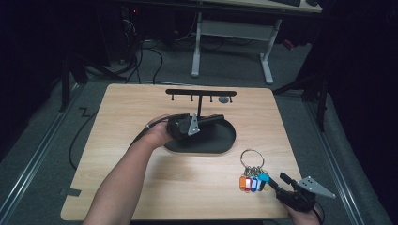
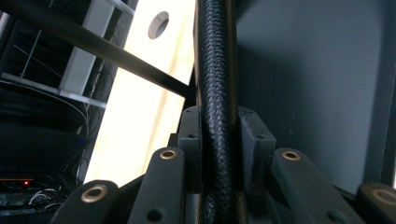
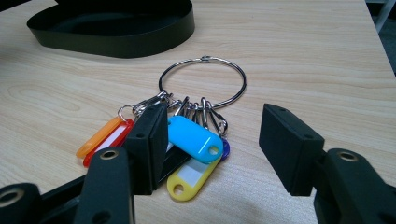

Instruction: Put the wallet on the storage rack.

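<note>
A black key stand has an oval tray base (image 1: 220,140), an upright post (image 1: 199,105) and a top bar with hooks (image 1: 201,92). My left gripper (image 1: 202,119) reaches in from the left and is shut on the post. In the left gripper view, its pads (image 2: 191,135) press both sides of the textured black post (image 2: 217,84). A steel key ring (image 1: 252,158) with several coloured tags (image 1: 253,182) lies at the front right. My right gripper (image 1: 278,183) stands open just behind the tags. The blue tag (image 3: 194,144) and yellow tag (image 3: 189,179) lie between its pads (image 3: 289,149), untouched.
The wooden table (image 1: 141,178) ends close behind my right gripper. A grey round cap (image 1: 224,99) sits in the table near the far edge. Beyond the table, a white desk frame (image 1: 232,33) and cables stand on the floor.
</note>
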`<action>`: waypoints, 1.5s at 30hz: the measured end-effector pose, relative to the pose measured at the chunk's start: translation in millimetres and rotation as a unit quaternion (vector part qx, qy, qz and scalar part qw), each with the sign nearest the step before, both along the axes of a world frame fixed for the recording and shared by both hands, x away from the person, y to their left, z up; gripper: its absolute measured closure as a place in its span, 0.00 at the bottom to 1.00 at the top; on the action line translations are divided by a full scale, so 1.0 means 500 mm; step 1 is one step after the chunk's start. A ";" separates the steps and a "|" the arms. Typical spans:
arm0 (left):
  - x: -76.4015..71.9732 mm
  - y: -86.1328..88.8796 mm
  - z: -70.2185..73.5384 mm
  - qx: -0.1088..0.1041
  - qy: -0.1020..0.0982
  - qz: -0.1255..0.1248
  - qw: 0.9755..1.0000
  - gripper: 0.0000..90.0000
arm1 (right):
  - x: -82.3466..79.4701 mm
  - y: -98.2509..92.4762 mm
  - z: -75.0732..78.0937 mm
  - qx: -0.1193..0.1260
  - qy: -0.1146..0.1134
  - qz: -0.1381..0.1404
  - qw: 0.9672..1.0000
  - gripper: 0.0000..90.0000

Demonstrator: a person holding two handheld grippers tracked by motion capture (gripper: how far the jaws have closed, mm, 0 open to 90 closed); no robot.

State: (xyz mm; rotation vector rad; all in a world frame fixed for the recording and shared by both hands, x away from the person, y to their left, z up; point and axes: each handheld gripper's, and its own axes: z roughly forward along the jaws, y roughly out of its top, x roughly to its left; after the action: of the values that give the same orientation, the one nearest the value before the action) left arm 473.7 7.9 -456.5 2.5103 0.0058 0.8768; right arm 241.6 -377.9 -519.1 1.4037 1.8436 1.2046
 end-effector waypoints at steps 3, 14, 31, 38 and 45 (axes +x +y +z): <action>0.000 0.001 -0.007 0.009 0.009 0.006 1.000 0.81 | 0.000 0.000 0.000 -0.001 0.000 0.000 1.000 0.48; -0.002 0.010 -0.024 0.018 0.029 0.033 0.999 0.76 | 0.000 0.003 0.000 -0.002 0.001 0.002 1.000 0.48; -0.042 0.041 -0.020 -0.029 0.068 0.052 0.996 0.66 | 0.004 0.012 0.002 -0.007 -0.001 0.008 1.000 0.47; -0.071 0.051 -0.013 -0.053 0.080 0.052 0.994 0.66 | 0.006 0.016 0.003 -0.008 -0.001 0.012 1.000 0.47; -0.108 0.070 -0.017 -0.089 0.090 0.064 0.990 0.65 | 0.006 0.017 0.004 -0.008 0.000 0.013 1.000 0.47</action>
State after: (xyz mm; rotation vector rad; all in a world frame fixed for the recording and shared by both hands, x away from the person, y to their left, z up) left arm 419.9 43.1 -465.0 2.4318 0.2937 0.6642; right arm 244.8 -369.6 -517.3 1.3753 1.8737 1.1989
